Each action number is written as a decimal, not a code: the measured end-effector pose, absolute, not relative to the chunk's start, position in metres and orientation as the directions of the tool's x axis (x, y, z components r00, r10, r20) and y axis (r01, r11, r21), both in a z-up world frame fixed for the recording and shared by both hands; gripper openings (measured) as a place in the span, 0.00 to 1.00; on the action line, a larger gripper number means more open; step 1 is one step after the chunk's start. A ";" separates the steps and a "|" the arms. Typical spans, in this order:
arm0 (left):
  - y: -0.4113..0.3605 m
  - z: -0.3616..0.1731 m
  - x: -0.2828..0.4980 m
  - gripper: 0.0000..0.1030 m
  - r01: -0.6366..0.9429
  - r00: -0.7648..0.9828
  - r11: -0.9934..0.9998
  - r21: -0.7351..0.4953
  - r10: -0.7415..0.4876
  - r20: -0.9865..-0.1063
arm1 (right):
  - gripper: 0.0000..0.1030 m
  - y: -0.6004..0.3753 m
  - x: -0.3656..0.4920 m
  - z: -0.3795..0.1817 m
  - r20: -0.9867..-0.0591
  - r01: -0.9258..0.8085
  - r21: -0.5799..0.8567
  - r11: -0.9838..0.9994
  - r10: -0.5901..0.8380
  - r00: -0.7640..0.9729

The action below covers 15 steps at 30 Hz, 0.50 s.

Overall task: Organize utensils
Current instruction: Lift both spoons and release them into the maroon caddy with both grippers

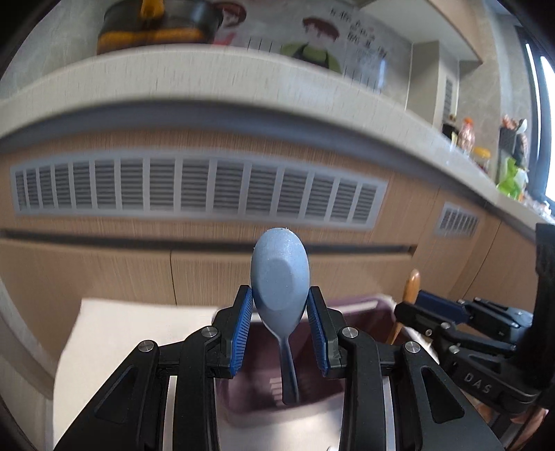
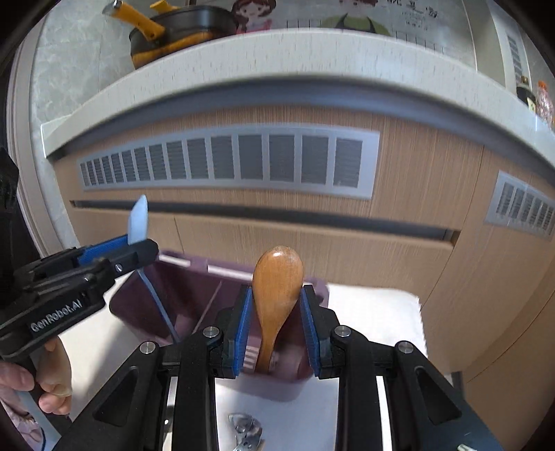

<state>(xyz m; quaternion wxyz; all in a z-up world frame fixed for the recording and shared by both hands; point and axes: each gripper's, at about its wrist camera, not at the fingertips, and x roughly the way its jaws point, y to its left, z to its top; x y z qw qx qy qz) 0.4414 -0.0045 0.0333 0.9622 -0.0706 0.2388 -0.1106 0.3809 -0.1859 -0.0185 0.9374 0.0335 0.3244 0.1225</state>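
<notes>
The left gripper (image 1: 280,333) pinches a blue plastic spoon (image 1: 279,274) by the lower part of its bowl; the blue ribbed fingers (image 1: 242,329) press on either side, the bowl stands up above them with its rounded back toward the camera, and the thin handle hangs down between the fingers toward a dark purple utensil bin (image 1: 249,381). In the right wrist view the same spoon (image 2: 138,220) shows edge-on as a pale sliver rising from the left gripper (image 2: 133,248), its handle slanting down into the left part of the bin (image 2: 138,301).

The right gripper (image 2: 275,329) grips a wooden spoon (image 2: 277,277) the same way — fingers (image 2: 244,326) closed against the lower sides of the bowl, bowl upward, handle pointing down into the bin. The bin has an inner divider, and the wooden handle hangs on the right side of it; whether either handle touches the bottom cannot be told.

The bin rests on a white cloth (image 2: 374,319) spread over the tabletop. Nearer the camera than the bin, a small metal object (image 2: 246,433) lies on the cloth — too cut off to name. A person's hand (image 2: 52,378) wraps the left gripper's handle. Behind the bin stand wood-grain cabinet fronts with a grey vent grille (image 2: 229,163), and above them a pale counter edge carrying a black and orange pot (image 2: 180,31).
</notes>
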 end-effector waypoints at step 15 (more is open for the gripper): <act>0.005 0.038 0.395 0.50 0.147 0.828 0.969 -0.198 -0.230 -0.511 | 0.83 -0.204 0.327 -0.013 -0.582 -0.150 0.090 0.985 0.175 0.795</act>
